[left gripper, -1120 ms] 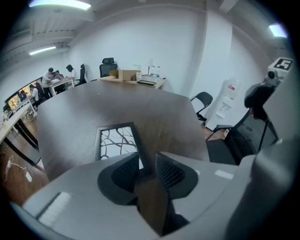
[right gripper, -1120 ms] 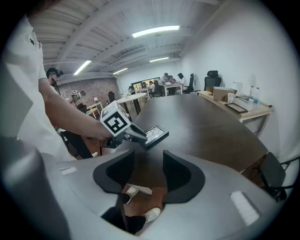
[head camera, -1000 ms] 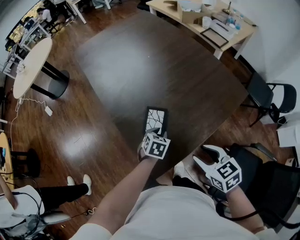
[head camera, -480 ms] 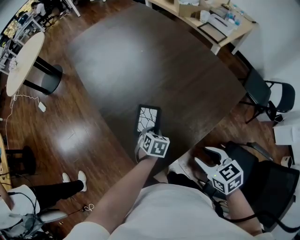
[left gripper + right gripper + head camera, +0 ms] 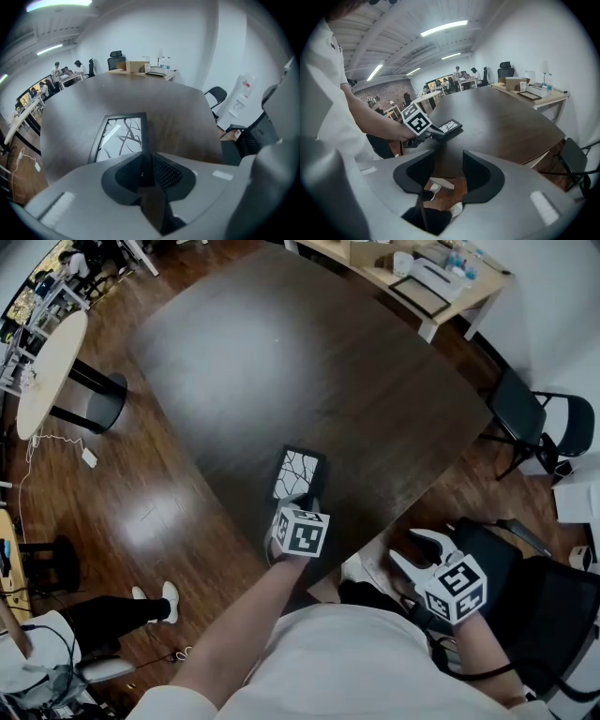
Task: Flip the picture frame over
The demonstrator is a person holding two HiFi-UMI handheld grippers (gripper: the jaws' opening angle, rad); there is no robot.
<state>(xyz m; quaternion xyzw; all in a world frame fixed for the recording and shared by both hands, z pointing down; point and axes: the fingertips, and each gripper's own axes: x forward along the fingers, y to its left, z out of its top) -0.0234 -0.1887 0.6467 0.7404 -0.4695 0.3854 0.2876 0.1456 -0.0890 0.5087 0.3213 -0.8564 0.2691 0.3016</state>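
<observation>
A black picture frame (image 5: 300,471) with a white branching-line picture lies face up near the front edge of the dark table (image 5: 281,362). My left gripper (image 5: 298,502) is shut on the frame's near end. In the left gripper view the frame (image 5: 119,136) stretches away from the left gripper (image 5: 143,161), with its right edge pinched between the jaws. My right gripper (image 5: 418,551) hangs open and empty off the table's front edge, to the right. Seen from the right gripper (image 5: 449,171), the left gripper (image 5: 434,133) holds the frame (image 5: 449,125) with its near end slightly off the tabletop.
A light wooden side table (image 5: 450,306) with a box, bottles and another frame stands beyond the far end. A black chair (image 5: 530,423) is at the right, a round white table (image 5: 52,362) at the left. A person's legs with white shoes (image 5: 150,598) are at lower left.
The left gripper has stayed shut on the frame's near end. Gripper and frame have shifted slightly left and away from me; the right gripper has barely moved.
</observation>
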